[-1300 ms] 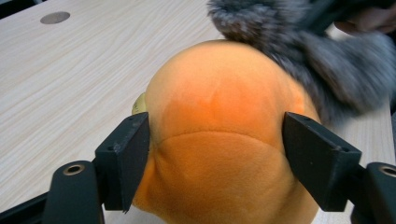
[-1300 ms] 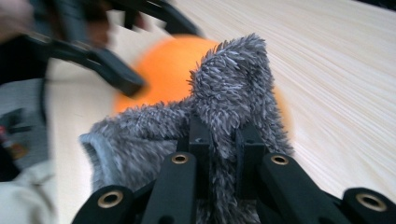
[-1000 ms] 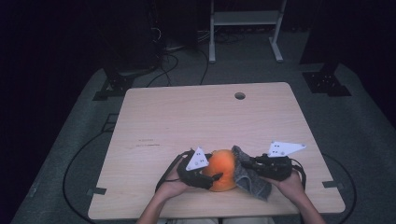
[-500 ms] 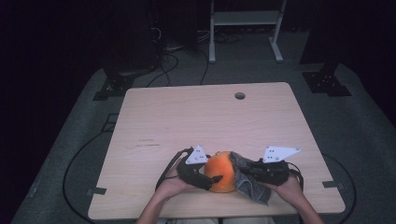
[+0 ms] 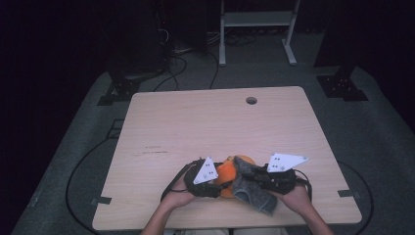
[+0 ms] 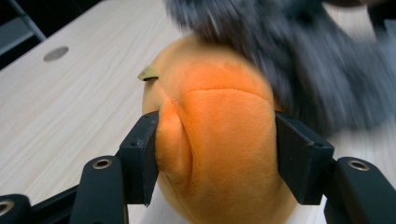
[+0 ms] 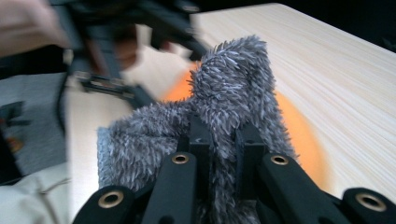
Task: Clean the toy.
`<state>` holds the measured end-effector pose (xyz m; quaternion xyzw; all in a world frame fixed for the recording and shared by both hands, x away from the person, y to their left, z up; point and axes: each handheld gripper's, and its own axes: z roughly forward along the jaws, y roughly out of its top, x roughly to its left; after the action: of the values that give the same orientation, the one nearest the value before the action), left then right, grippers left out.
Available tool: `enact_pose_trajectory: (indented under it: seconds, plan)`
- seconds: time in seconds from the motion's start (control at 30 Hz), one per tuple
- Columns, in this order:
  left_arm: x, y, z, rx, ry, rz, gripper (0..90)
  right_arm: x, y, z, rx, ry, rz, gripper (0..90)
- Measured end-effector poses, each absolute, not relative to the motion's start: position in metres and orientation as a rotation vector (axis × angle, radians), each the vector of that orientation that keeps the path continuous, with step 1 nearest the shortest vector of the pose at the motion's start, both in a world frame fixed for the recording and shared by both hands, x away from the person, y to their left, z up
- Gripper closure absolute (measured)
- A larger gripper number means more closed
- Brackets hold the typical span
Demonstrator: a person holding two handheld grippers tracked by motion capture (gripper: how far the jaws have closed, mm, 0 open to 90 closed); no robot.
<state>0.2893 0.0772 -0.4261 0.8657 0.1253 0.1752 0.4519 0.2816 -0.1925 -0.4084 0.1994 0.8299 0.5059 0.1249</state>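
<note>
A round orange plush toy (image 5: 225, 174) rests on the table's near edge. My left gripper (image 5: 221, 183) comes at it from the left. Its jaws have just been closing, and in the left gripper view both pads (image 6: 140, 154) press into the orange plush (image 6: 219, 135) and dent its side. My right gripper (image 5: 248, 172) is shut on a grey fuzzy cloth (image 5: 255, 193). The cloth (image 7: 233, 79) bunches up between the jaws of my right gripper (image 7: 223, 135) and drapes over the plush (image 7: 299, 135). The cloth (image 6: 299, 60) covers the toy's far side.
The wooden table (image 5: 205, 122) has a round cable hole (image 5: 251, 100) near its far edge. Both of the person's hands sit at the near edge. Cables lie on the grey floor mat (image 5: 88, 161) to the left, and a white metal stand (image 5: 254, 19) is beyond the table.
The right gripper and the grey cloth have edged slightly left, closer over the plush. The left hand has stayed where it was.
</note>
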Motion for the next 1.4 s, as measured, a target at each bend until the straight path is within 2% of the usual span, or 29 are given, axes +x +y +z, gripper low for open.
enact_pose_trajectory:
  seconds: [0.07,0.17,0.2,0.27,0.43,0.6,0.73,0.93,1.03,1.2,1.4]
  plan:
    - [0.292,0.080,-0.426,2.140,0.343,0.422,35.3,0.287,-0.202,-0.412,0.650,2.419,1.448,80.1]
    - [0.296,0.076,-0.420,2.100,0.427,0.361,18.6,0.288,-0.204,-0.417,0.683,2.409,1.445,80.2]
    - [0.297,0.075,-0.418,2.066,0.441,0.339,16.3,0.286,-0.200,-0.417,0.677,2.407,1.435,80.2]
    - [0.297,0.072,-0.417,2.043,0.457,0.312,16.3,0.283,-0.194,-0.416,0.633,2.418,1.487,80.1]
    - [0.295,0.075,-0.425,2.056,0.433,0.329,26.6,0.282,-0.194,-0.417,0.614,2.430,1.481,80.1]
    - [0.292,0.076,-0.426,2.072,0.420,0.346,26.8,0.300,-0.221,-0.432,0.805,2.423,1.395,80.2]
    - [0.289,0.075,-0.426,2.085,0.382,0.355,26.8,0.301,-0.233,-0.427,0.825,2.400,1.481,80.1]
    - [0.286,0.075,-0.426,2.106,0.347,0.352,26.8,0.299,-0.217,-0.426,0.732,2.444,1.534,80.0]
    - [0.286,0.076,-0.427,2.105,0.346,0.353,26.7,0.303,-0.221,-0.432,0.803,2.451,1.576,80.0]
    - [0.285,0.078,-0.427,2.102,0.342,0.347,26.2,0.311,-0.237,-0.447,0.935,2.493,1.429,80.0]
    - [0.284,0.078,-0.428,2.111,0.327,0.343,24.7,0.306,-0.233,-0.433,0.865,2.442,1.539,80.0]
